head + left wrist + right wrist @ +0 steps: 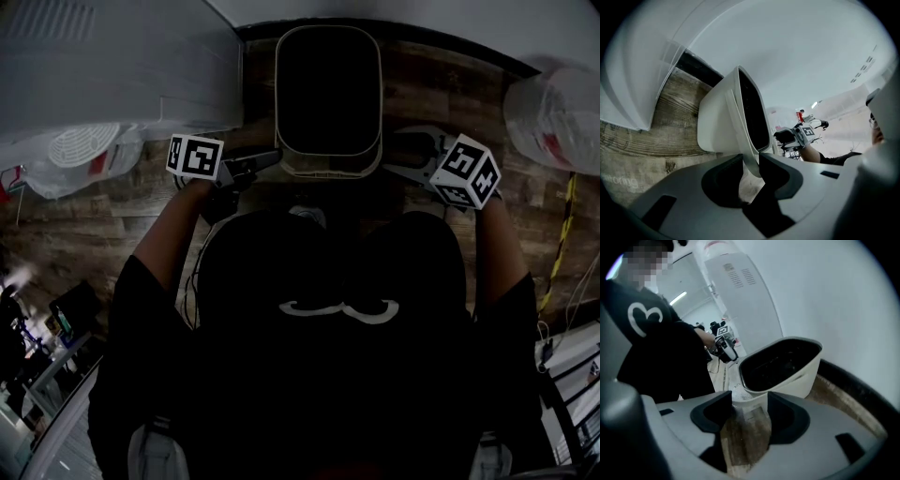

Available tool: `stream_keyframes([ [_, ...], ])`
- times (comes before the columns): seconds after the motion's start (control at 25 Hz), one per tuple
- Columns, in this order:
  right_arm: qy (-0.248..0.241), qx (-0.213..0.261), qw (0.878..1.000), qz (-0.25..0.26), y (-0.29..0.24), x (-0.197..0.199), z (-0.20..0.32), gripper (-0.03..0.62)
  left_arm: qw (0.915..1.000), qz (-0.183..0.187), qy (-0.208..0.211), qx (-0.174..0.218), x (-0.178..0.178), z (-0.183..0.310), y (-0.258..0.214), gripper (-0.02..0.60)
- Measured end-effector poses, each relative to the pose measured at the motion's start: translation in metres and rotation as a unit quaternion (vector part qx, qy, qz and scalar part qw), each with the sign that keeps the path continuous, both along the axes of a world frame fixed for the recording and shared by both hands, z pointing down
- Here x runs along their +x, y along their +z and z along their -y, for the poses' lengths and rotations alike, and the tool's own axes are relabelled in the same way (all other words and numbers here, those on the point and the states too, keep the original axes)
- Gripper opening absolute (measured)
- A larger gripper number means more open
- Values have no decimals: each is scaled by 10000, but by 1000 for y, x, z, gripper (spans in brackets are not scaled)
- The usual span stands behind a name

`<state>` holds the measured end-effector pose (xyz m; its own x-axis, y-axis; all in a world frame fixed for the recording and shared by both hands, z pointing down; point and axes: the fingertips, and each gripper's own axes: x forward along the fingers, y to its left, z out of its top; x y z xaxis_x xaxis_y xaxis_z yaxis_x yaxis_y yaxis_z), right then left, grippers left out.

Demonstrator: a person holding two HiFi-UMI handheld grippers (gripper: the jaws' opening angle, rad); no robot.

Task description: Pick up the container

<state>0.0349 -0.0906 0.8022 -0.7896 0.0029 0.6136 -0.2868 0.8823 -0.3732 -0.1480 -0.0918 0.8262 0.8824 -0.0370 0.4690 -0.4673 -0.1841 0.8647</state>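
The container (328, 167) is a tall white bin with a dark inside, straight ahead of me against the wall. My left gripper (267, 159) is at its left rim. In the left gripper view the rim's thin white edge (749, 159) runs between the jaws, and that gripper (750, 163) is shut on it. My right gripper (405, 155) is at the bin's right side. In the right gripper view its jaws stand wide apart and this gripper (750, 404) holds nothing, with the container (787, 376) just beyond its tips. Whether the bin's base touches the floor is hidden.
A white cabinet (112, 66) stands to the left, with a plastic bag (75, 155) beside it. Another clear bag (562, 103) and a yellow cable (562, 225) lie to the right. The floor (94, 225) is wood plank, and a white wall is behind the bin.
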Motion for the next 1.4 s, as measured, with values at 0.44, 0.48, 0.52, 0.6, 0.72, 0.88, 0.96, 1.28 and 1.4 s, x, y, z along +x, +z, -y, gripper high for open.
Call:
stream_keyframes([
  [0.44, -2269, 2265, 9358, -1464, -6, -34, -39, 230, 9996, 220, -28, -174, 0, 2, -6, 100],
  [0.48, -2362, 2354, 9303, -1528, -4, -37, -41, 230, 9995, 242, -24, -194, 0, 2, -6, 100],
  [0.52, -2433, 2448, 9251, -1585, -1, -39, -42, 230, 9994, 264, -19, -207, -1, 2, -7, 100],
  [0.6, -2501, 2597, 9178, -1661, 2, -42, -41, 230, 9993, 308, -11, -202, -1, 2, -7, 100],
  [0.72, -2498, 2692, 9142, -1710, 2, -42, -37, 229, 9994, 299, -49, -165, 0, 3, -7, 100],
  [0.88, -2507, 2695, 9137, -1722, 1, -42, -36, 230, 9995, 292, -119, -86, -1, 3, -8, 100],
  [0.96, -2458, 2672, 9155, -1733, 1, -42, -35, 229, 9988, 444, 17, 212, -1, 4, -9, 101],
  [1.28, -2294, 2682, 9191, -1755, -3, -41, -35, 229, 9853, 1045, 485, 1258, -4, 4, -18, 101],
  [1.4, -2170, 2692, 9228, -1702, -9, -40, -32, 229, 9719, 1366, 702, 1781, -10, 4, -28, 103],
])
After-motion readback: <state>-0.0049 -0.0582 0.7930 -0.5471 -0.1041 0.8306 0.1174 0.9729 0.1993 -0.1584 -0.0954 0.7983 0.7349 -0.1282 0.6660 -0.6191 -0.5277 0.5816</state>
